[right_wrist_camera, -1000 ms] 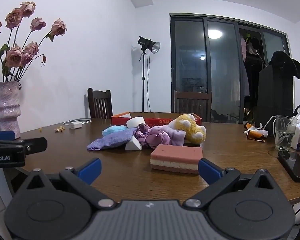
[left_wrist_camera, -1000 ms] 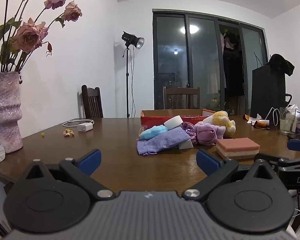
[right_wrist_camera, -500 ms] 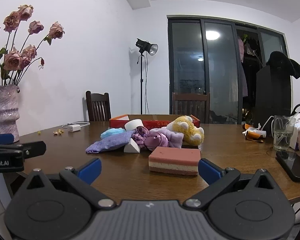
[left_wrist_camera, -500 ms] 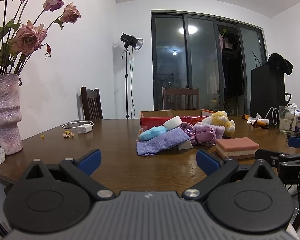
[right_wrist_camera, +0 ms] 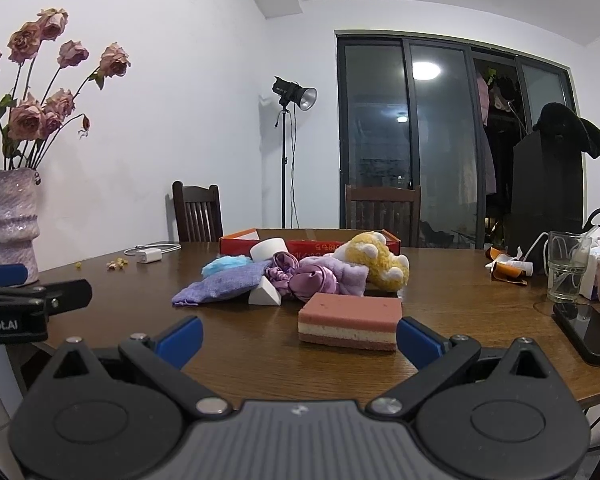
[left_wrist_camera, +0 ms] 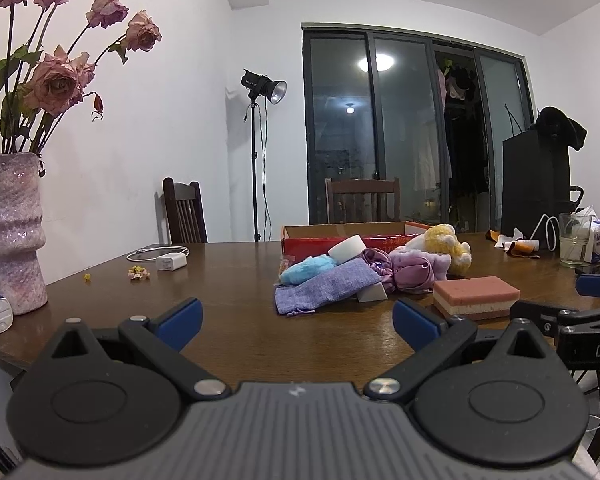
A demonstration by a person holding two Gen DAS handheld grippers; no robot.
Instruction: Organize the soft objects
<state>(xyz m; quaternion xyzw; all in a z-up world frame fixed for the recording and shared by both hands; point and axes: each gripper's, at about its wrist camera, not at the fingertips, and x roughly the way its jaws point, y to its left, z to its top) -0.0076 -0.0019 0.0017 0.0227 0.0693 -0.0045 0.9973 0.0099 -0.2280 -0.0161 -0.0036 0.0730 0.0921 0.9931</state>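
Note:
A pile of soft things lies mid-table: a lilac pouch (left_wrist_camera: 325, 286) (right_wrist_camera: 224, 286), a blue fluffy ball (left_wrist_camera: 305, 270), a purple satin cloth (right_wrist_camera: 305, 278), a yellow plush toy (left_wrist_camera: 445, 245) (right_wrist_camera: 379, 260), white foam pieces (right_wrist_camera: 264, 295) and a pink layered sponge (left_wrist_camera: 475, 296) (right_wrist_camera: 349, 320) nearest me. A red cardboard box (left_wrist_camera: 319, 240) (right_wrist_camera: 311, 242) stands behind them. My left gripper (left_wrist_camera: 296, 322) is open and empty at the near table edge. My right gripper (right_wrist_camera: 300, 338) is open and empty, just short of the sponge.
A pink vase of dried roses (left_wrist_camera: 10, 232) (right_wrist_camera: 14, 220) stands at the left edge. A white charger with cable (left_wrist_camera: 171, 261), a glass (right_wrist_camera: 567, 266), a dark phone (right_wrist_camera: 587, 330) and small tubes (right_wrist_camera: 509, 268) lie on the brown table (left_wrist_camera: 228, 320). Chairs stand behind.
Both grippers have shifted only slightly; the view has tilted a little. Both stay open and nothing on the table has moved.

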